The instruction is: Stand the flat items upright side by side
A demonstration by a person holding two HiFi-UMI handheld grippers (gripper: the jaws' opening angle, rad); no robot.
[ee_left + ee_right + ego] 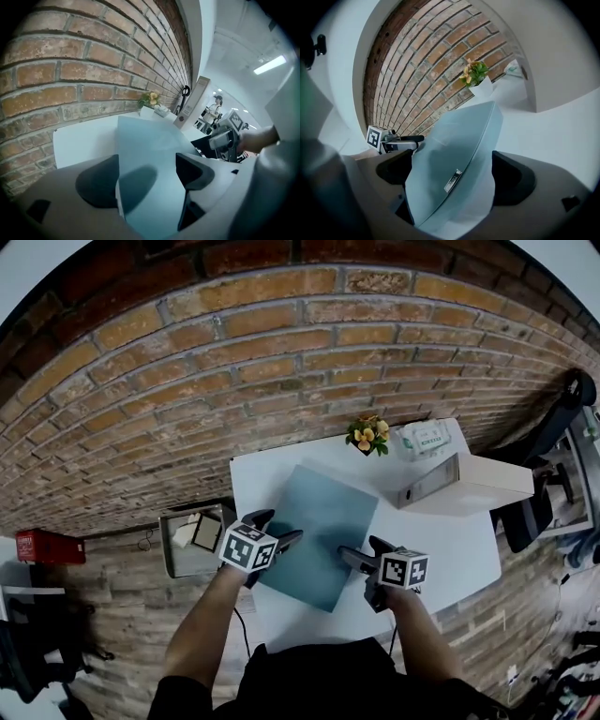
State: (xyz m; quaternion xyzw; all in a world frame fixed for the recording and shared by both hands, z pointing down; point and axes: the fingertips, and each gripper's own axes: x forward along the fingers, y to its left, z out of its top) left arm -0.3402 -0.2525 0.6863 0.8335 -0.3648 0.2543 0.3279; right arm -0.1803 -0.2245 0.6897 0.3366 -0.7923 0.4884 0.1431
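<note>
the head view alone shows the blue-grey folder lying flat on the white worktop, with a cream lever arch file lying flat to its right, apart from it, near a small flower pot and a tissue pack. only the right gripper view shows a small metal clip on the folder, and only the left gripper view a person far off under ceiling lights. a brick wall backs the worktop; an office chair stands at the right. both forearms reach in from below, each tool angled down at the folder. the left hand-held gripper is released, its jaws wide with the folder's left edge between them; the right hand-held gripper is likewise released, its jaws straddling the folder's near right edge.
</note>
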